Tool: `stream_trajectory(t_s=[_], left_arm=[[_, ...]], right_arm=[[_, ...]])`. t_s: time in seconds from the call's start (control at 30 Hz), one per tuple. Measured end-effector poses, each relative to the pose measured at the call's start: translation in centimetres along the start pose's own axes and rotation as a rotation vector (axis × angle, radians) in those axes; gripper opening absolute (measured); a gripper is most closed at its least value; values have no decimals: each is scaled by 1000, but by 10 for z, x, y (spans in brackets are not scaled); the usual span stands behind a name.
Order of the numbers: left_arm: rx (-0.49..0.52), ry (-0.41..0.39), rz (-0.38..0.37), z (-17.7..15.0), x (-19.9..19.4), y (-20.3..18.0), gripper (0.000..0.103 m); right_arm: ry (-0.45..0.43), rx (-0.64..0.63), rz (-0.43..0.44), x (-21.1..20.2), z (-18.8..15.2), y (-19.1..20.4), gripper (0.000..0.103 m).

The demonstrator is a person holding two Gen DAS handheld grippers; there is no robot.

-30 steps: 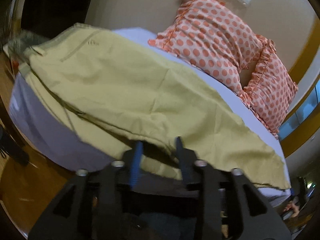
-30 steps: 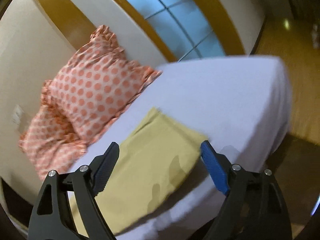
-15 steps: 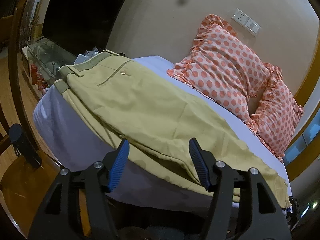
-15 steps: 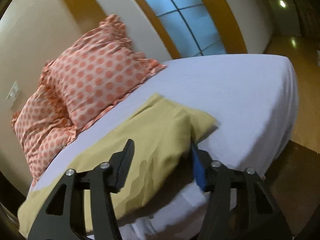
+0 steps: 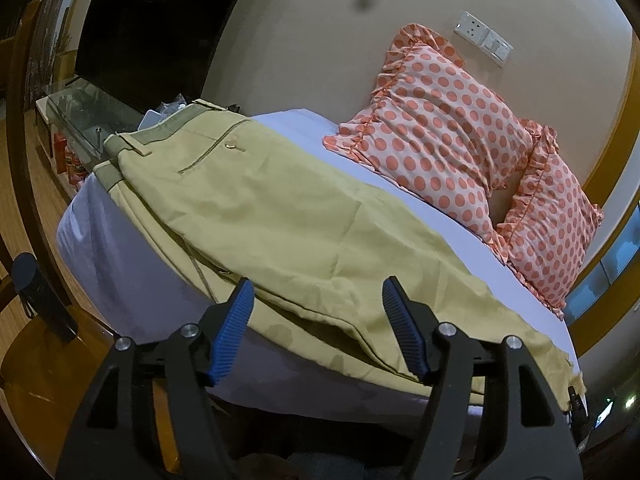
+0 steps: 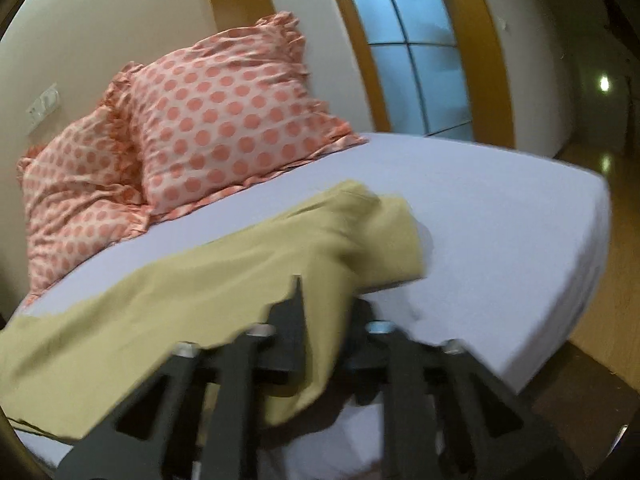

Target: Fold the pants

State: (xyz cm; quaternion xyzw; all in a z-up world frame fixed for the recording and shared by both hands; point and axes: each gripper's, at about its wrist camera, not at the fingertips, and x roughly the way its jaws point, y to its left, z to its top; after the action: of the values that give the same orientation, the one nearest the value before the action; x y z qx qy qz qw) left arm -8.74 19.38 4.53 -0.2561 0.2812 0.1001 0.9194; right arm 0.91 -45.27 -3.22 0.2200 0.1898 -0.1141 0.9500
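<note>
Khaki pants [image 5: 280, 224] lie folded lengthwise along the near edge of a bed with a pale lilac sheet [image 5: 112, 256], waistband at the far left. My left gripper [image 5: 316, 308] is open and empty, just in front of the pants' near edge around mid-leg. In the right wrist view the cuff end of the pants [image 6: 248, 280] is lifted and bunched. My right gripper [image 6: 324, 312] is shut on the pants near the cuff; the fabric drapes over and between its fingers.
Two orange polka-dot pillows [image 5: 452, 136] lean against the wall at the head of the bed, also in the right wrist view [image 6: 224, 120]. A glass TV stand [image 5: 80, 116] and dark TV are at far left. Wooden floor [image 6: 600, 320] surrounds the bed.
My left gripper let go of the pants, opened wide and backed off a little. My right gripper moved in on the cuff end, closed on it and lifted the fabric.
</note>
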Motion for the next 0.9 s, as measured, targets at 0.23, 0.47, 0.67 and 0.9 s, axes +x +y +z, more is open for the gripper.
stream_trajectory(t_s=[0.23, 0.47, 0.67, 0.9], left_arm=[[-62, -11, 23, 5, 4, 23, 67], [-94, -20, 22, -1, 0, 35, 67], [-138, -12, 2, -1, -4, 60, 74], [-282, 15, -51, 20, 12, 105, 78]], right_arm=[[-17, 20, 239, -11, 33, 55, 6], [150, -254, 738, -32, -1, 248, 6], [443, -580, 834, -38, -95, 348, 37], [393, -396, 878, -45, -60, 308, 91]])
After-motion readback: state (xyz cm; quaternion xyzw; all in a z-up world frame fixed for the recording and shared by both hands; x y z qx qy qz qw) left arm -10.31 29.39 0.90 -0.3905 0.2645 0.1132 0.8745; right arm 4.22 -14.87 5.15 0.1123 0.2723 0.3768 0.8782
